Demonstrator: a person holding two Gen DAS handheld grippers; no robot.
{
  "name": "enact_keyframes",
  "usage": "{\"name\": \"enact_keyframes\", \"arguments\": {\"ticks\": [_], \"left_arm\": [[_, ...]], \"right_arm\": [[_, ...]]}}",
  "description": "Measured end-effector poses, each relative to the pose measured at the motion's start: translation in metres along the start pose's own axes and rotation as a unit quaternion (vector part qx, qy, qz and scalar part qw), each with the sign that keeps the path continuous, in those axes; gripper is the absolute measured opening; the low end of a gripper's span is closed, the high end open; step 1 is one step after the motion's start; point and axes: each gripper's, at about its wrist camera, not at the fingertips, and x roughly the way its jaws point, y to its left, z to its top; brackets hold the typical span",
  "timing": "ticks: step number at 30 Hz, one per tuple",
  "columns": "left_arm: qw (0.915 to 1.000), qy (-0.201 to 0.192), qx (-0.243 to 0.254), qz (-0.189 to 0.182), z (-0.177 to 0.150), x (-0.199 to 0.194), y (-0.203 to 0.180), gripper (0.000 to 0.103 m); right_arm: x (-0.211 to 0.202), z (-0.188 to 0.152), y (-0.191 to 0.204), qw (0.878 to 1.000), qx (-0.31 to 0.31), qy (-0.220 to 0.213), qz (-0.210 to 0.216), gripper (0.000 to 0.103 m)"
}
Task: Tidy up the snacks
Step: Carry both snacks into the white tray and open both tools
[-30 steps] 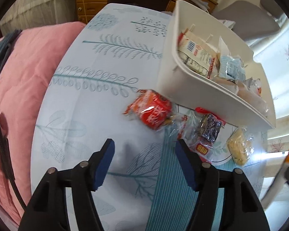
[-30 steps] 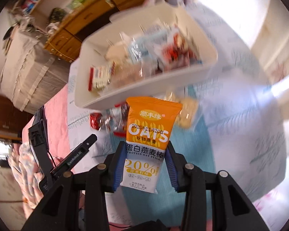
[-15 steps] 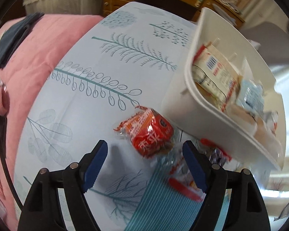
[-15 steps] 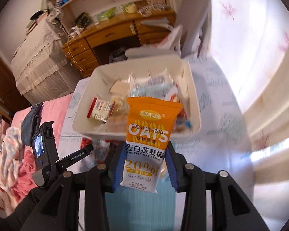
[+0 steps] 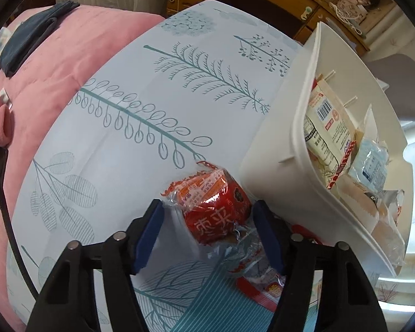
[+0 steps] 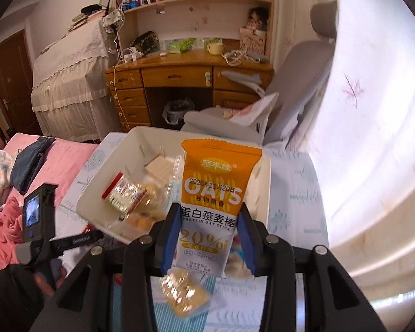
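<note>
In the left wrist view my left gripper (image 5: pixel 209 236) is open, its blue pads on either side of a red snack packet (image 5: pixel 214 210) lying on the patterned tablecloth (image 5: pixel 152 96) beside the white bin (image 5: pixel 274 166). The bin holds several wrapped snacks (image 5: pixel 329 127). In the right wrist view my right gripper (image 6: pixel 209 238) is shut on an orange and white oat bar packet (image 6: pixel 215 191), held upright above the near edge of the white bin (image 6: pixel 96 193). The left gripper's body (image 6: pixel 38 221) shows at the lower left there.
More loose snacks lie by the bin: clear and red wrappers (image 5: pixel 262 274) and a yellow biscuit pack (image 6: pixel 185 296). A pink quilt (image 5: pixel 41 63) lies left of the table. A wooden desk (image 6: pixel 188 77) and a grey chair (image 6: pixel 298 96) stand behind.
My left gripper has moved forward until its pads flank the red packet. My right gripper has carried the oat bar up and over towards the bin, tilting more level.
</note>
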Motion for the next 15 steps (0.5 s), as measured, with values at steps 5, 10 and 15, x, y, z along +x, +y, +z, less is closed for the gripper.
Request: {"name": "enact_keyframes", "arguments": {"ticks": [5, 10, 15], "left_arm": [[0.9993, 0.013, -0.025, -0.025, -0.001, -0.004, 0.013, 0.053], [0.9984, 0.035, -0.036, -0.024, -0.003, -0.01, 0.021, 0.053], [0.9984, 0.035, -0.035, -0.027, -0.006, -0.035, 0.02, 0.053]], "right_arm": [[0.021, 0.007, -0.005, 1.0, 0.0, 0.001, 0.002, 0.04], [0.041, 0.006, -0.01, 1.0, 0.01, 0.01, -0.001, 0.041], [0.063, 0.003, -0.02, 0.998, 0.053, 0.039, 0.002, 0.041]]}}
